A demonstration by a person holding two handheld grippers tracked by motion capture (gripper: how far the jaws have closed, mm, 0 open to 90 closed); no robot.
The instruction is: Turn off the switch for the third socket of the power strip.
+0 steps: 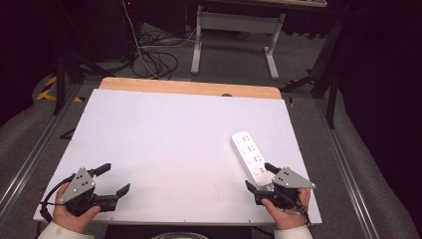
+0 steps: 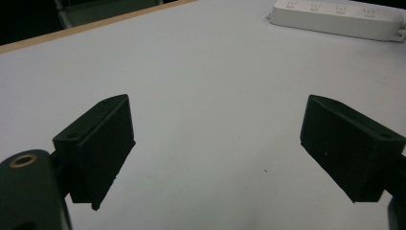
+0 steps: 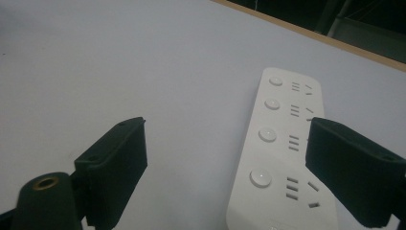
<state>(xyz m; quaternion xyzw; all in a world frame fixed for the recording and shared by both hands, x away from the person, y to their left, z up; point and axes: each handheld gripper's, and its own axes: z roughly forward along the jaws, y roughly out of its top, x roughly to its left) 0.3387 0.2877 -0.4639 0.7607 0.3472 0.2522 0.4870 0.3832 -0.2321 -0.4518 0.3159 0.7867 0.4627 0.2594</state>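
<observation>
power strip (image 1: 250,154) — both grippers agape

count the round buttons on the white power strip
4, in a row along the power strip: near the far end, next, third, nearest. The strip runs past the bottom edge of the right gripper view, so another could be hidden.

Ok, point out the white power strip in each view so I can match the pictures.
High view: power strip at right, near end between the right gripper fingers.
Left gripper view: top right corner, far off.
Right gripper view: lower right, partly behind the right finger.
Shared landmark: the table's wooden far edge.
</observation>
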